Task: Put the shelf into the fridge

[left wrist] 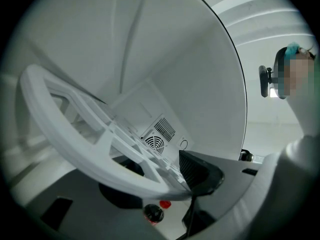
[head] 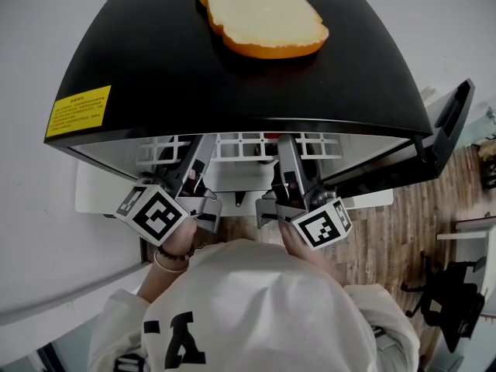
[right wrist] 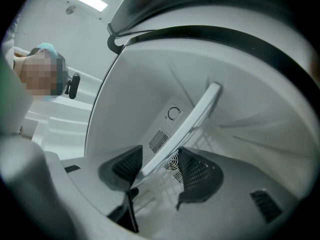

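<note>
The black mini fridge (head: pixel 232 84) stands with its door (head: pixel 446 130) swung open to the right. The white grid shelf (head: pixel 240 147) lies in the fridge mouth, and both grippers reach up to its front edge. My left gripper (head: pixel 203 149) is shut on the shelf (left wrist: pixel 85 149). Its right pad (left wrist: pixel 200 171) presses the rim and the other pad is hidden under the shelf. My right gripper (head: pixel 285 149) is open. The shelf rim (right wrist: pixel 185 129) runs edge-on between the jaws of the right gripper (right wrist: pixel 161 166), leaning against the left pad (right wrist: pixel 127 166) and apart from the right pad (right wrist: pixel 197 171).
A slice of toy bread (head: pixel 263 18) lies on the fridge top, near a yellow label (head: pixel 77 111). The fridge's back wall has a round fan vent (left wrist: pixel 155 141). A small dark bottle (left wrist: pixel 154 213) sits low inside. Another person (right wrist: pixel 45 74) stands outside, behind.
</note>
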A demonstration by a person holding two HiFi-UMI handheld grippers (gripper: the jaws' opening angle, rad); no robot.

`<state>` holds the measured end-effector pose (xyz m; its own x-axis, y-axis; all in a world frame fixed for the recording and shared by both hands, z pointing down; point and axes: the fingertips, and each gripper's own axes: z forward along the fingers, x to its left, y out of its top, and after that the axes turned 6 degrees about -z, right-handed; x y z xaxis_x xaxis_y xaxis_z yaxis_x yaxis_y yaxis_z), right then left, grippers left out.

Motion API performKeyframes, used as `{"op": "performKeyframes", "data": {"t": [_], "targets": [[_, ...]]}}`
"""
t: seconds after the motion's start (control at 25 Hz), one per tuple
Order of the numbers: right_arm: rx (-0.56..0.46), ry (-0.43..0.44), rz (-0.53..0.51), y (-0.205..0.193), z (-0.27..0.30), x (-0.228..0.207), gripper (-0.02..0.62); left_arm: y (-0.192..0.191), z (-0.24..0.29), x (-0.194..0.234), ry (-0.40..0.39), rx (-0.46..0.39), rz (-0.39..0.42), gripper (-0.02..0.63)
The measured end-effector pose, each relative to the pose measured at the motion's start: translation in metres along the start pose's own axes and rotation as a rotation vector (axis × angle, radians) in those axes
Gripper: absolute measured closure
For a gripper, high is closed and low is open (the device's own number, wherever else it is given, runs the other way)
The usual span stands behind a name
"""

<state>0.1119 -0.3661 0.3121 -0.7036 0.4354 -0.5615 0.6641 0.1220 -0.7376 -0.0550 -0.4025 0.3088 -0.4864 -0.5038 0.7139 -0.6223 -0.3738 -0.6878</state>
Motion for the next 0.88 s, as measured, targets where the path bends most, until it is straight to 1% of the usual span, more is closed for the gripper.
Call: {"op": "performKeyframes", "data": {"t": [0.16,0.48,0.64,0.88], "targets": [[-0.001,-0.002,0.003,0.000,0.000,0.000,0.367,0.000,0.000,0.001,0.001,0.002,-0.001,0.400],[0.000,-0.010,0.006,0.000,0.001,-0.001,0.368,-0.002,0.001,0.002,-0.010,0.001,-0.036,0.400],[-0.003,0.028,0.003,0.002,0.007,0.006,0.368,-0.001,0.003,0.002,-0.011,-0.003,-0.037,0.400],[-0.001,0.031,-0.002,0.002,0.010,0.005,0.368,-0.001,0.006,0.004,-0.008,-0.001,-0.027,0.400]]}}
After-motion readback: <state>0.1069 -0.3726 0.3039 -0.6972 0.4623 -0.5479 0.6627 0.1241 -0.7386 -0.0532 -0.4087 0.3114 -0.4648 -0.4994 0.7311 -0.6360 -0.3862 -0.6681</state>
